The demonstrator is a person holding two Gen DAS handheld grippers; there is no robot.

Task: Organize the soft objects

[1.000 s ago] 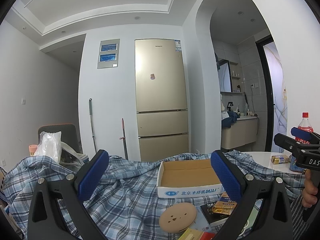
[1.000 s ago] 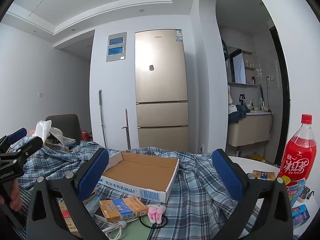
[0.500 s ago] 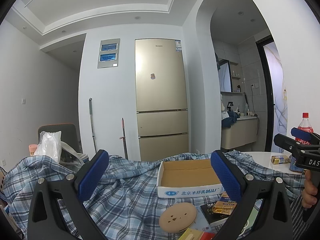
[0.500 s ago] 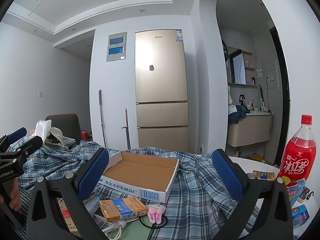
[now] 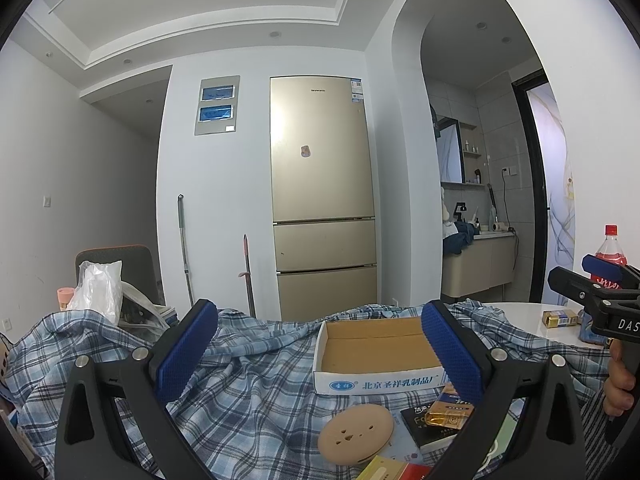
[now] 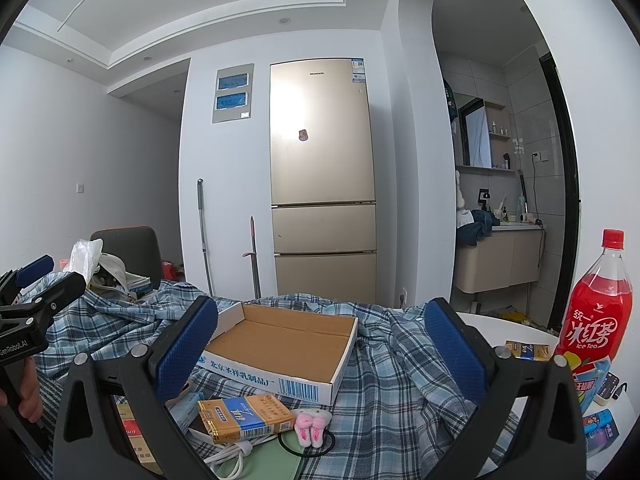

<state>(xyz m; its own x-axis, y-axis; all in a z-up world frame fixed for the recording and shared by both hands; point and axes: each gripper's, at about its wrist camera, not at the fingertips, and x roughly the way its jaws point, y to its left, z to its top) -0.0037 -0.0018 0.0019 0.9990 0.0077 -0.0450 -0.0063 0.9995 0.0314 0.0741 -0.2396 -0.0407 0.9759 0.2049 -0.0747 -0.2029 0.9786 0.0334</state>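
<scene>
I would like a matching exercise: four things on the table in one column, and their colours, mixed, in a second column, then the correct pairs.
Things:
1. ice tea bottle
2. small plush toy
3. round disc
4. checked cloth

Colours:
a. blue and white
b. red
c. tan
d. pink and white

Pairs: 1-b, 2-d, 3-c, 4-a

Left claw point(image 5: 319, 354), right claw point(image 6: 321, 352): black frames, blue textured pads, silver screws, white lettering.
</scene>
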